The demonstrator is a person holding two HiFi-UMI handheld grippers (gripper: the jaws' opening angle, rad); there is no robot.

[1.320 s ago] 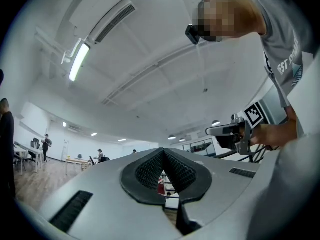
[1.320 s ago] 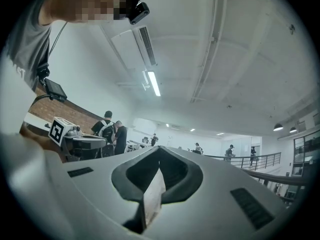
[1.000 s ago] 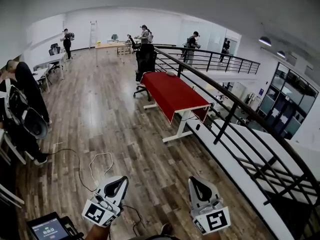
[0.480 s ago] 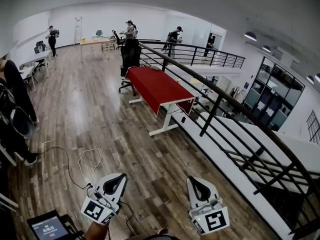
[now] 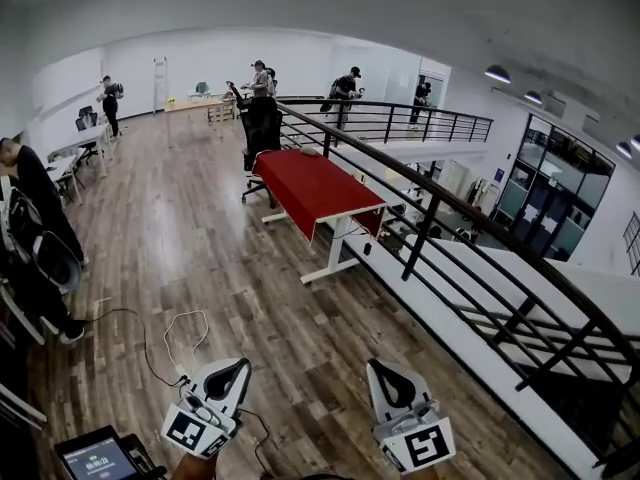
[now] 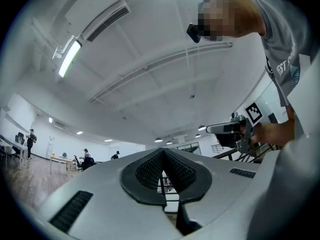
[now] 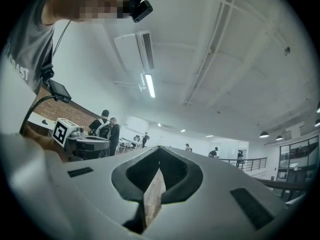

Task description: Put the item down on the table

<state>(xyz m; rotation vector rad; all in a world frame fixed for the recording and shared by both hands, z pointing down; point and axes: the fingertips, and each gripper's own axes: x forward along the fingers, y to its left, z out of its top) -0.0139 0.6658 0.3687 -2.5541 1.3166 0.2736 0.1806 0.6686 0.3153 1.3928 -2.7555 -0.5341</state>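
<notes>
The white plastic left gripper (image 5: 235, 370) and its twin, the right gripper (image 5: 380, 370), sit side by side at the near edge of the head view, above the brown wooden plank floor (image 5: 200, 238). Both point forward, roughly level. Each has its jaws together with nothing between them. The long table draped in red cloth (image 5: 318, 183) stands well ahead, beside the black metal railing (image 5: 430, 203). A small pale object (image 5: 310, 151) lies at the tabletop's far end, too small to identify.
</notes>
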